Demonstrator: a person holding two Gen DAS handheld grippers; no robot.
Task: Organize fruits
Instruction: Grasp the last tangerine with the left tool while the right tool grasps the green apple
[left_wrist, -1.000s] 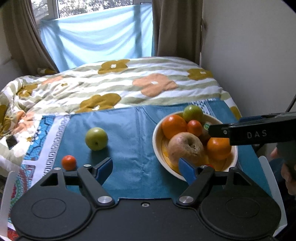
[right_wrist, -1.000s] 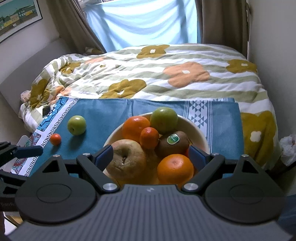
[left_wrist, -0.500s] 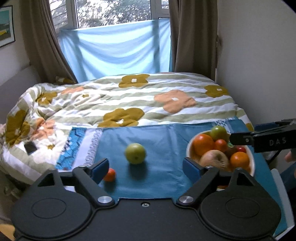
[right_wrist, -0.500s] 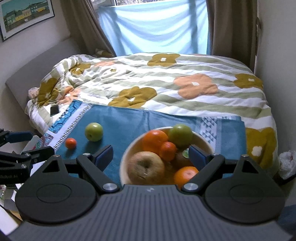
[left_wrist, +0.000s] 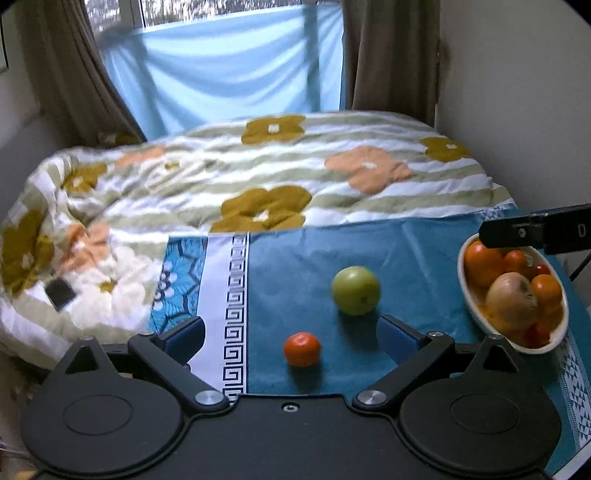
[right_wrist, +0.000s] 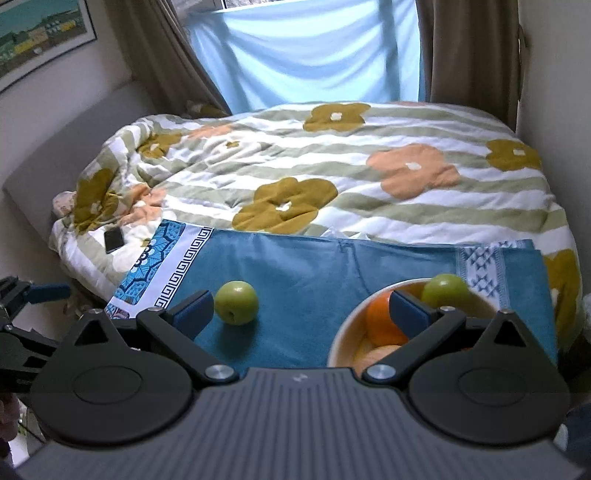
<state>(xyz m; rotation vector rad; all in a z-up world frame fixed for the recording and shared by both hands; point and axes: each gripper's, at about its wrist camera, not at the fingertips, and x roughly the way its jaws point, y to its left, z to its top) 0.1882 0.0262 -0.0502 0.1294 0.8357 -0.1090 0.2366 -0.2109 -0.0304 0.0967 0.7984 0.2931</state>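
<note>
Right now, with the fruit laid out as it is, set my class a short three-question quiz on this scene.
1. True or false: the left tongs hold the small orange fruit.
2. How many fruits lie loose on the blue cloth, outside the bowl?
3. Which loose fruit lies nearer the bowl: A) the green apple, or B) the small orange fruit?

Key: 1. False; both tongs are open and empty. 2. Two. 3. A.
</note>
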